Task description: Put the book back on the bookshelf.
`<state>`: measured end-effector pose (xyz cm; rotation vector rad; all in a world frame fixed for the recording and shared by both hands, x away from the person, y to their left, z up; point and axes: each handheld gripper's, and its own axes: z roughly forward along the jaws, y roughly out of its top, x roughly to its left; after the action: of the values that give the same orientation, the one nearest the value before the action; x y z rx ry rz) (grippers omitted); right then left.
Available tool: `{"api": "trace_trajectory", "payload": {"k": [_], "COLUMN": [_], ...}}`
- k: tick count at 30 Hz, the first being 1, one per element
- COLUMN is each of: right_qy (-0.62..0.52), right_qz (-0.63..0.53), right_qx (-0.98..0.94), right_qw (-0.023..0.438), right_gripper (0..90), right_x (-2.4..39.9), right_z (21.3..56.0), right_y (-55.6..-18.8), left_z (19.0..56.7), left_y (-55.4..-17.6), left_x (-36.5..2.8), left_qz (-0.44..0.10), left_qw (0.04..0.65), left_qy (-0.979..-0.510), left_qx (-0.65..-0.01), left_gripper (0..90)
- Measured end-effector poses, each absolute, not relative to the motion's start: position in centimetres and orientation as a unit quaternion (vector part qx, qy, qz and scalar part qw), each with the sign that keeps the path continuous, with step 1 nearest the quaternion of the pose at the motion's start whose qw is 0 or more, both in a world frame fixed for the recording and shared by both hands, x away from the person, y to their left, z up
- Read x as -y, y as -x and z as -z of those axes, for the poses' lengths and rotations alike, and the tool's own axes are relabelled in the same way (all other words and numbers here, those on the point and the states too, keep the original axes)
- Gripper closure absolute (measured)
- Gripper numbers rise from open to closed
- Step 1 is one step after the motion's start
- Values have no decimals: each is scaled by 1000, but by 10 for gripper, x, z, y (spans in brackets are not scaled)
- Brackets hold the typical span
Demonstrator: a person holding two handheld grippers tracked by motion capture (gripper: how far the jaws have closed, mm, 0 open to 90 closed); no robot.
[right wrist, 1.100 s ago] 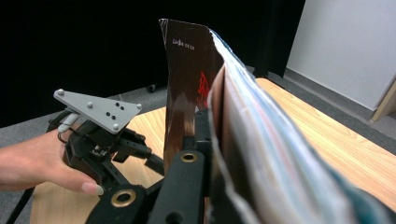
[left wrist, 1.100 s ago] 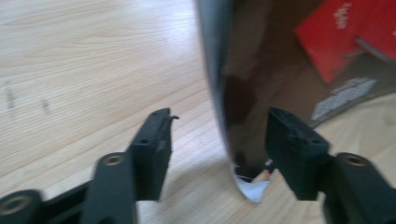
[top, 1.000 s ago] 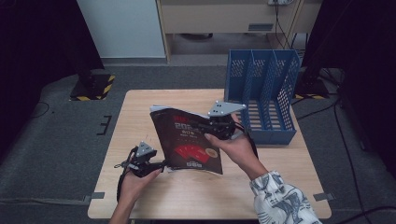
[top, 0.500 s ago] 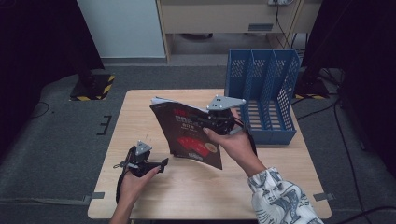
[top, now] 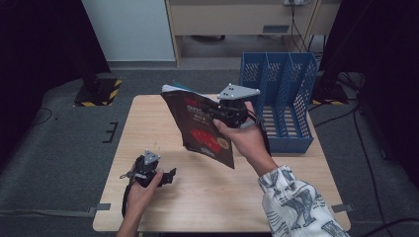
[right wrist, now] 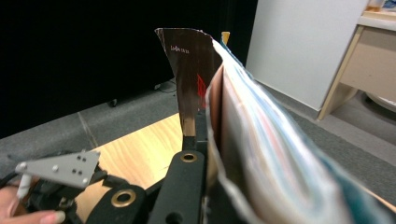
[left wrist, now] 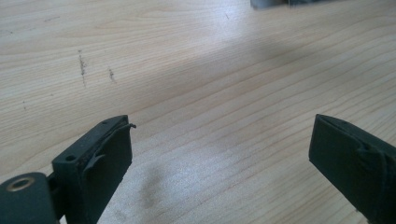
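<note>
Right gripper (top: pixel 217 112) first, from the high view: I am holding it raised over the middle of the pale wooden table (top: pixel 306 197), its jaws pressed tight on the edge of a thin dark-covered magazine with red print (top: pixel 200 129). That magazine is hanging tilted in the air, its long axis running from upper left down to lower right, clear of the tabletop. What matters for my next move, as I judge it, is that the blue perforated plastic file rack (top: pixel 289 98) is standing just to the right of the gripper, its slots running away from me, so the magazine will need turning until its flat face lines up with a slot. The right hand is much the nearer one to the rack. I am keeping the left gripper (top: pixel 165 177) low at the near left of the table, well apart from both.

Moving to the left gripper view, I am seeing its two black jaws spread wide, having just been opening, with nothing but bare wood grain between them.

Switching to the right gripper view, I am looking edge-on along the magazine (right wrist: pixel 243 135): the black jaw is clamping its pages near the bottom, and the cover is standing up and curling away beyond. The left gripper (right wrist: pixel 70 186) is lying lower left over the table.
</note>
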<state>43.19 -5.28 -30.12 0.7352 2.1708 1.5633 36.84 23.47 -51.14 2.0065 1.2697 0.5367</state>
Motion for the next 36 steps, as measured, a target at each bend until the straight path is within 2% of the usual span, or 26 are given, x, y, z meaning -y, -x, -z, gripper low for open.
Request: {"api": "trace_trajectory", "payload": {"k": [28,36], "right_qy": [-285,-293], "right_qz": [-563,-563], "right_qx": [-749,-743], "right_qw": [204,214], "right_gripper": [872,872], "right_x": [79,89], "right_z": [250,246], "right_y": [-448,-456], "left_z": [515,515], "left_y": [-369,-369], "left_x": [-236,-236], "left_qz": [-208,-208], "left_qw": [328,325], "left_qy": [-776,-777], "left_qx": [-497,-498], "left_gripper": [56,57]}}
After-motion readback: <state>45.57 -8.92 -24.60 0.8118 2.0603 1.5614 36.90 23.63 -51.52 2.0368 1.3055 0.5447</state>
